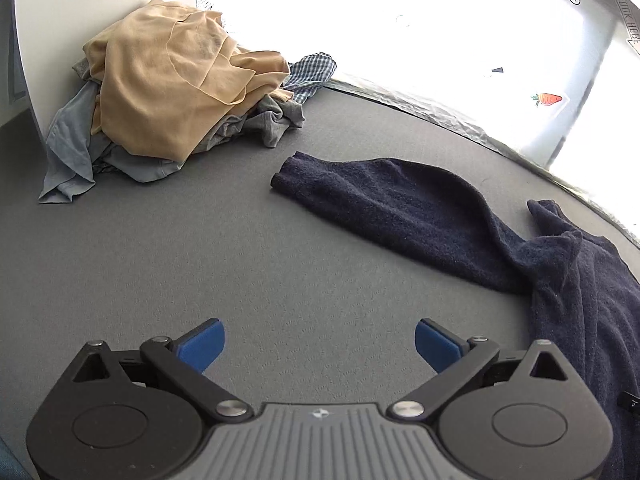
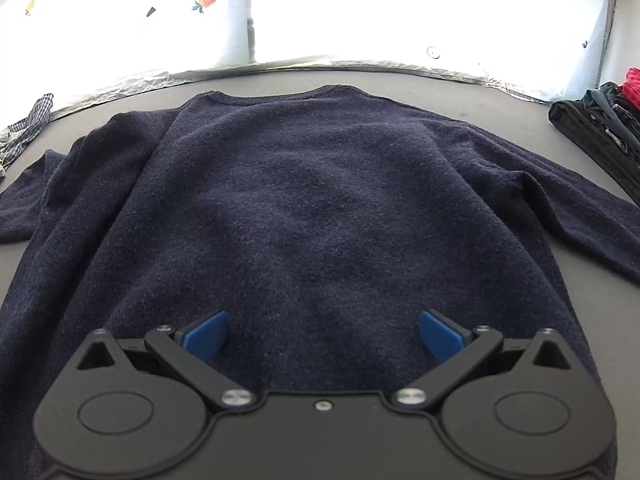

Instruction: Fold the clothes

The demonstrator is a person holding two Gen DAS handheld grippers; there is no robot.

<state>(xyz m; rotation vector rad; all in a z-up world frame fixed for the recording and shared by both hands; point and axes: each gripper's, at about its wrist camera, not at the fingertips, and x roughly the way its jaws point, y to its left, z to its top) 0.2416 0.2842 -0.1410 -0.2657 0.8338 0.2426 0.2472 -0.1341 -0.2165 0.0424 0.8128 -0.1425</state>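
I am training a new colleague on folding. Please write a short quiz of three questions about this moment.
1. True or false: the navy sweater lies spread flat on the grey table.
2. What is the right gripper holding? A) a sleeve B) nothing C) the hem
3. What colour is the top garment on the unfolded pile, seen past the left gripper?

Key: 1 true; 2 B; 3 tan.

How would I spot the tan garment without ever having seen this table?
Find the grey table, then the heap of unfolded clothes in its far corner against the white wall. The tan, thin, smooth garment drapes over the top, the only warm colour among blue-grey pieces.
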